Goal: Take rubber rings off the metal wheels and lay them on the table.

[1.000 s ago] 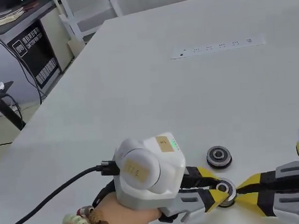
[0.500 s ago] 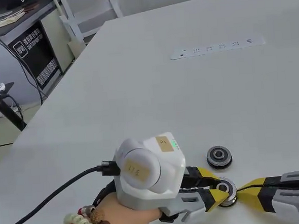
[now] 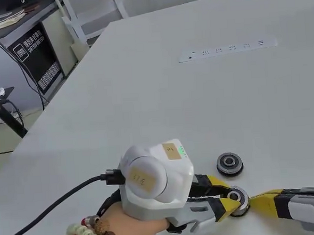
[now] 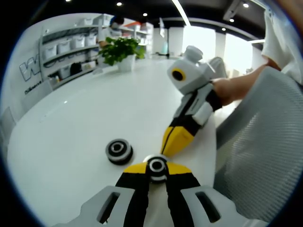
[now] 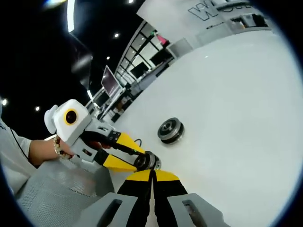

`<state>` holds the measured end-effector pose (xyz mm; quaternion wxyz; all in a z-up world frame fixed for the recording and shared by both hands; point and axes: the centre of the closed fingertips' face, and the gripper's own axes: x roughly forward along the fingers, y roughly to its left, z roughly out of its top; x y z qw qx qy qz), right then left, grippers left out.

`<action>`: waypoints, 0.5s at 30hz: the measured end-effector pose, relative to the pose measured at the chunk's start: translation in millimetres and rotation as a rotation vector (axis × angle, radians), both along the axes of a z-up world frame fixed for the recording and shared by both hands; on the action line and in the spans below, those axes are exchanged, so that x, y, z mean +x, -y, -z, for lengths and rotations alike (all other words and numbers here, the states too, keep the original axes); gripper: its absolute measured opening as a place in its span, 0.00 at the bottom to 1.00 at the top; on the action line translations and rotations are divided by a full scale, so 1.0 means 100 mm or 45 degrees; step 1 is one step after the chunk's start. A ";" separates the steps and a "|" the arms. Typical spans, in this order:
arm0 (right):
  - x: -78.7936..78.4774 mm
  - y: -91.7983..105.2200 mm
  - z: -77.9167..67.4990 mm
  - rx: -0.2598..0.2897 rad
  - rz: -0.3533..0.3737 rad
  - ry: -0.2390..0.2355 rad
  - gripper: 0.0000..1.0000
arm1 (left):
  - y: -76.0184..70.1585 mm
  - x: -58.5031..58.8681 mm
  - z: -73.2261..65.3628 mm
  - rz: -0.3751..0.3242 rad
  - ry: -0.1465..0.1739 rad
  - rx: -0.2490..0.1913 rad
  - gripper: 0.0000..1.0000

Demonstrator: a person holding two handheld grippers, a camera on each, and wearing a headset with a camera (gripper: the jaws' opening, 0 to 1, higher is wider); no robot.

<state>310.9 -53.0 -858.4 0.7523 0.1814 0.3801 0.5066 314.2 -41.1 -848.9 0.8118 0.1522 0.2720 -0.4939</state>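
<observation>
Two metal wheels on the white tabletop (image 3: 161,96): the pinched wheel (image 3: 237,198) gripped between the tips of the left tongs (image 3: 234,197), low against the tabletop; the loose wheel (image 3: 229,163) just beside it, touched by nothing. Two pairs of tongs: right tongs (image 3: 256,201) pressed together, tips close to the pinched wheel, contact impossible to tell. Head view adds one power strip (image 3: 227,49) well beyond; left gripper view adds a potted plant (image 4: 120,47) and a large wall "W" (image 4: 28,71), remaining letters unreadable.
</observation>
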 end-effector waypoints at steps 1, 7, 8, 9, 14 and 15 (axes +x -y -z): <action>0.01 0.01 0.00 0.000 0.006 -0.008 0.00 | 0.00 0.00 0.00 0.000 0.000 0.000 0.14; -0.01 -0.01 -0.06 0.088 0.031 -0.102 0.00 | 0.00 0.00 0.00 0.003 0.002 -0.002 0.14; -0.02 -0.03 -0.09 0.114 0.025 -0.113 0.00 | 0.00 0.00 0.00 0.003 0.002 -0.002 0.14; -0.02 -0.05 -0.14 0.148 0.033 -0.132 0.00 | 0.00 0.00 0.00 0.004 0.003 -0.002 0.14; -0.02 -0.06 -0.12 0.158 0.043 -0.156 0.00 | -0.01 -0.01 0.00 -0.004 0.002 -0.006 0.14; -0.03 -0.05 -0.12 0.169 0.047 -0.168 0.00 | -0.01 -0.01 0.00 -0.005 0.004 -0.006 0.14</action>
